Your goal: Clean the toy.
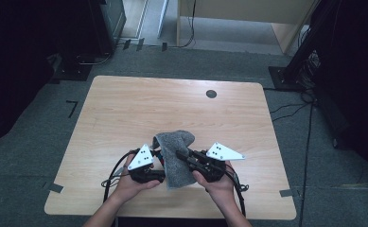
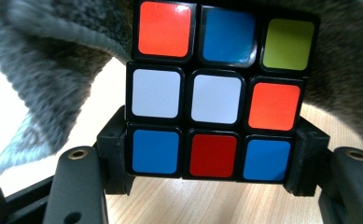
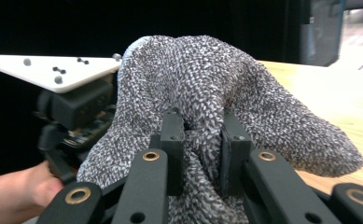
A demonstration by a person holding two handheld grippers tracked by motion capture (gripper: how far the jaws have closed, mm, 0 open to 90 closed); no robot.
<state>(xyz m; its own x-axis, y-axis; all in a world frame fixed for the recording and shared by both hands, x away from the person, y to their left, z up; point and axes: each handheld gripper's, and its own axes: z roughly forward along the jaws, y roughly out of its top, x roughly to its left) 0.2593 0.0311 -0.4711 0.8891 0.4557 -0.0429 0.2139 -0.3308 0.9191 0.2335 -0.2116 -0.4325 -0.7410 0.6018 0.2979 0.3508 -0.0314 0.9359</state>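
- Grey knitted cloth: draped in a hump between the two grippers, near the front middle of the table; its far end rises rounded, its near end hangs toward the table's front edge. In the right gripper view the weave reads as speckled grey and white.
- Puzzle cube: black frame, coloured stickers; the face toward the camera shows orange, blue, yellow-green on top, white, white, orange in the middle, blue, red, blue below. The cloth lies over and behind it, covering its top and sides.
- Left gripper: jaws clamped on the cube's lower row, one pad against each side; held above the wood surface. In the high view it sits just left of the cloth, white three-cornered plate on top.
- Right gripper: jaws pinching a fold of the cloth, fabric bunched between the pads. In the high view it sits just right of the cloth, pointing left toward it.
- Table: light wood, rounded corners, a dark round cap near the far edge.
- Floor: grey carpet, cables trailing at right.
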